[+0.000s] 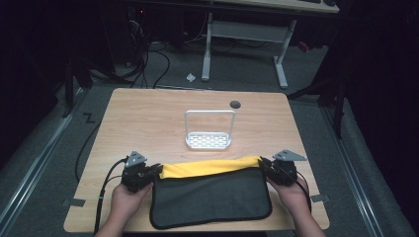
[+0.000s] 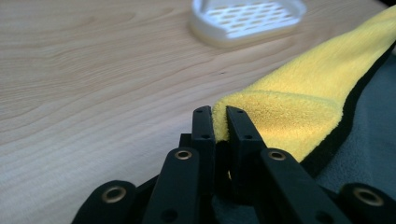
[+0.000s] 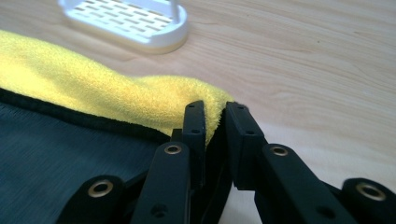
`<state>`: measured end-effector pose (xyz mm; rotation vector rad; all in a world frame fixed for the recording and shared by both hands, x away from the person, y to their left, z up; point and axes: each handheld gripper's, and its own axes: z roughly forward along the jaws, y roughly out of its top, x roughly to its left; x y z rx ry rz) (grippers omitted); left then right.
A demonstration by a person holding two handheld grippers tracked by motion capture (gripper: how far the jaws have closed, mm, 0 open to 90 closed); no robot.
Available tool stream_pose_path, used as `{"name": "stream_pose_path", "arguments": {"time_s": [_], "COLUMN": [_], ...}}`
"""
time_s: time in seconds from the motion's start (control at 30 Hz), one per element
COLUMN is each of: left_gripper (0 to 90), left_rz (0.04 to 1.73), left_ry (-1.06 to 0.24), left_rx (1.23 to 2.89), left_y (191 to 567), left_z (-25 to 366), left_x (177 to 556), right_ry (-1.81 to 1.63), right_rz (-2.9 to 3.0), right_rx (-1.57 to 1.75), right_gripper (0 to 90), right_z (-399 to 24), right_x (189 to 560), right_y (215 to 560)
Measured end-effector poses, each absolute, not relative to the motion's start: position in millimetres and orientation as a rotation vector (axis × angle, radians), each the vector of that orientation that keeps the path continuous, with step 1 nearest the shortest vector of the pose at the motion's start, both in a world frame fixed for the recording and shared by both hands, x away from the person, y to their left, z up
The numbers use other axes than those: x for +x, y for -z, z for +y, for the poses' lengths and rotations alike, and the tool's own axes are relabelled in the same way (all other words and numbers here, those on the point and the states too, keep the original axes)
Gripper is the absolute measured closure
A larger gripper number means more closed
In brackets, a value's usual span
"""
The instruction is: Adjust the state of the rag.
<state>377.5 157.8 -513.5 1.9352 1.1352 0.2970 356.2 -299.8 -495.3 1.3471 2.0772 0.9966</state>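
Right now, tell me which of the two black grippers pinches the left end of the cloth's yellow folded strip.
The left gripper, on the side of the person's left hand; the right gripper clamps the strip's opposite end.

Table (image 1: 148, 118) lit from above, surroundings dark; close-ups soft.

Grey-yellow cloth (image 1: 210, 195), far edge folded.

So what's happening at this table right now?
A person holds a cloth, yellow on one face and dark grey on the other, by two corners. The left gripper and right gripper are each shut on a corner of its folded-over yellow edge. A white rack stands beyond on the table.
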Motion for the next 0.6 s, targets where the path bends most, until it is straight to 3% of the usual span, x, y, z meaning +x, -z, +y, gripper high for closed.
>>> {"name": "stream_pose_path", "arguments": {"time_s": [0.07,0.2,0.27,0.37,0.47,0.53,0.6], "left_gripper": [81.6,65.9,62.3,49.5,51.9,62.1,67.2], "left_rz": [1.175,1.298,1.293,1.259,1.181,1.156,1.118], "left_ry": [-0.280,-0.280,-0.292,-0.341,-0.322,-0.322,-0.311], "left_rx": [1.920,1.882,1.874,1.846,1.843,1.876,1.942], "left_y": [519.6,531.4,529.2,517.9,508.3,509.8,517.6], "left_z": [160.2,168.0,168.9,172.5,171.0,167.1,156.7], "left_x": [389.1,408.1,406.2,392.7,360.1,351.6,338.1], "right_ry": [-0.979,-0.933,-0.938,-0.973,-0.982,-0.983,-0.996], "right_rz": [2.087,2.064,2.058,2.011,2.021,2.029,2.070], "right_rx": [1.376,1.417,1.422,1.374,1.347,1.328,1.309], "right_gripper": [78.3,68.4,65.0,55.9,56.0,60.3,70.7], "right_z": [-296.5,-291.7,-291.5,-293.0,-294.9,-294.8,-293.2], "right_x": [374.0,406.9,409.4,399.7,384.6,378.9,368.9], "right_y": [500.9,508.4,506.3,489.3,482.8,483.3,489.1]}}
